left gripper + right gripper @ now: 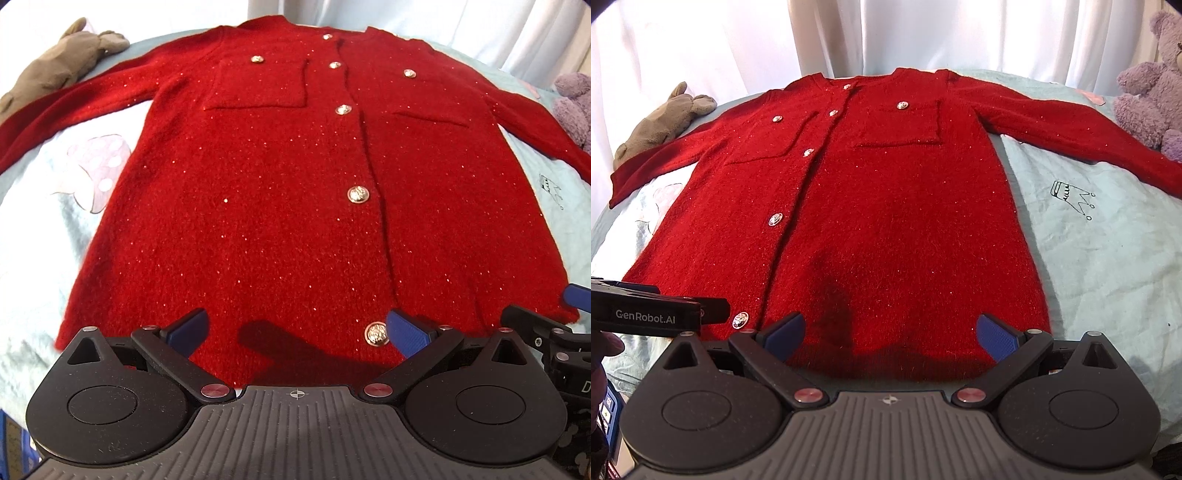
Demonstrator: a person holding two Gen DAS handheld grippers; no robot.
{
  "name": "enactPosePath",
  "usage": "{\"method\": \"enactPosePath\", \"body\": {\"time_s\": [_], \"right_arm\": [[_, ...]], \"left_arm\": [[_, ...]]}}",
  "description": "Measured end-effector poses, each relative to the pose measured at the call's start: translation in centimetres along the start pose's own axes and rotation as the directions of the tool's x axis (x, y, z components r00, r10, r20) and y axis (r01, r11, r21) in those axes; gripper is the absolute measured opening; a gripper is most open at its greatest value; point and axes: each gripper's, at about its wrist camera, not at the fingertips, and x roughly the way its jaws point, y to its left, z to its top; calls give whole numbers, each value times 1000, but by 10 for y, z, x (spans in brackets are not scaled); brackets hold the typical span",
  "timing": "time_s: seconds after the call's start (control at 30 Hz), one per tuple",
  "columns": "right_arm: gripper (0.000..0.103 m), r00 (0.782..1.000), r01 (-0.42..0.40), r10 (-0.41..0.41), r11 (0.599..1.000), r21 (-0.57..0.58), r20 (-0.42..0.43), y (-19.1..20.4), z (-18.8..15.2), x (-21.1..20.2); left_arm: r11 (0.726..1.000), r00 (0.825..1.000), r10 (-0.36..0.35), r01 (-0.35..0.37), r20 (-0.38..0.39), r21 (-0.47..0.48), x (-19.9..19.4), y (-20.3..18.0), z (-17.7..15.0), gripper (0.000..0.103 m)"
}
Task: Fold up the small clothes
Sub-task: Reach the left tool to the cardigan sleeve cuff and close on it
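Red cardigan (280,206) flat; left gripper (297,332) and right gripper (892,334) both spread wide at hem; risk: fuzzy knit slips, fold skews

cardigan (280,206): deep red w/ glitter flecks, gold buttons (357,194)
bed sheet (1100,258): pale blue-green, pink spotted mushroom print (99,166), black crown doodle (1071,197)
curtain (886,33): white
plush bear (1152,85): purple
plush rabbit (665,118): grey-brown
hand-held gripper pads (410,332): blue; body black

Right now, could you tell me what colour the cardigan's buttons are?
The buttons are gold, clearest in the left wrist view.
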Motion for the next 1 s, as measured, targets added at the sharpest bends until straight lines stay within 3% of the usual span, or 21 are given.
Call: {"method": "enactPosePath", "body": {"time_s": [0.2,0.5,0.6,0.73,1.0], "right_arm": [[99,1000,5,-5,1000,21,-24,-4,21,21],[99,989,-26,47,989,148,-141,-18,54,77],[99,991,-25,43,989,143,-127,-18,59,83],[99,991,-34,53,989,142,-127,-20,63,86],[99,973,-24,53,991,130,-224,-19,78,92]], "left_arm": [[999,1000,15,-16,-6,-51,11,18,26,103],[990,1000,5,-6,-8,-142,49,50,76,103],[986,999,-9,4,-31,-165,65,60,83,103],[989,1000,4,-5,-7,-150,71,63,89,103],[993,1000,-9,8,-2,-120,73,66,89,103]]}}
